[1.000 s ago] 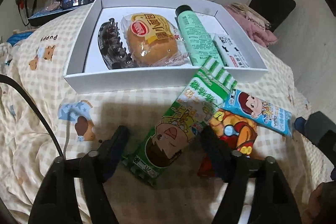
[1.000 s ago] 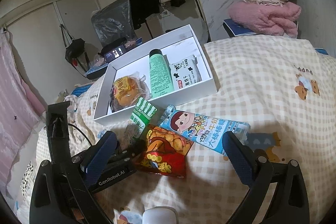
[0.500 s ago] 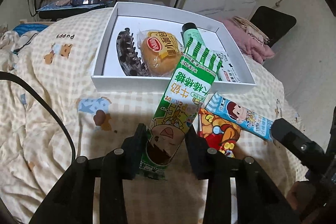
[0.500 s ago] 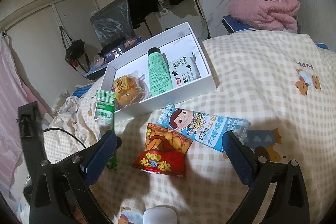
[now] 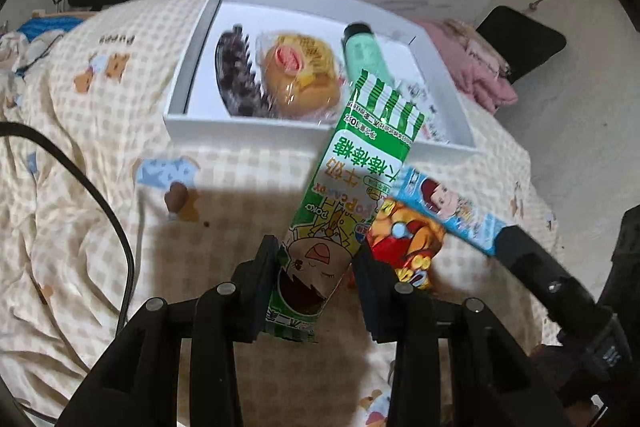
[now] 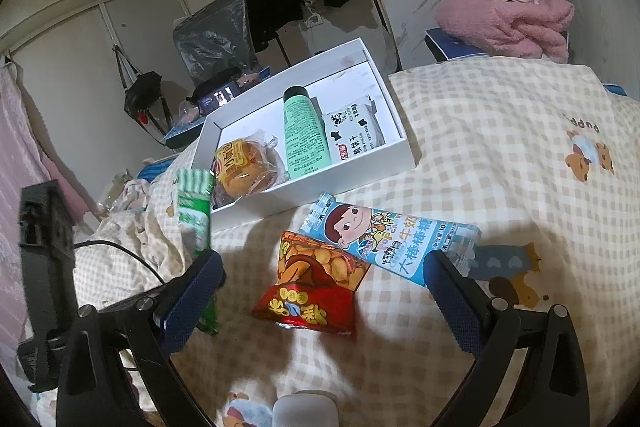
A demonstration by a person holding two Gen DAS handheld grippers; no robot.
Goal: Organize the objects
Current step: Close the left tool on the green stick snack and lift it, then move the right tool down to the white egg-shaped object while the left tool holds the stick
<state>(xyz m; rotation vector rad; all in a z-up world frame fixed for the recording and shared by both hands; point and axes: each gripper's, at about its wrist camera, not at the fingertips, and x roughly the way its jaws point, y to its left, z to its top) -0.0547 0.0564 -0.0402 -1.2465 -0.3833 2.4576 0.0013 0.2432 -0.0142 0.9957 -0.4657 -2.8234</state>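
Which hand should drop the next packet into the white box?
Left. Its tongs already clamp the green candy packet, raised toward the white box. Right tongs hang open, empty.

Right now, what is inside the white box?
The white box holds a dark hair claw, wrapped bun, green tube and cow-print packet. In the left view, the held green packet covers part of the cow-print packet.

One white box (image 6: 320,183) at twelve o'clock – inside, one hair claw (image 5: 236,75), one wrapped bun (image 6: 244,167), one green tube (image 6: 302,131), one biscuit packet (image 6: 352,135). Three snack packets outside – green (image 5: 352,187), blue (image 6: 396,243), red (image 6: 316,287).
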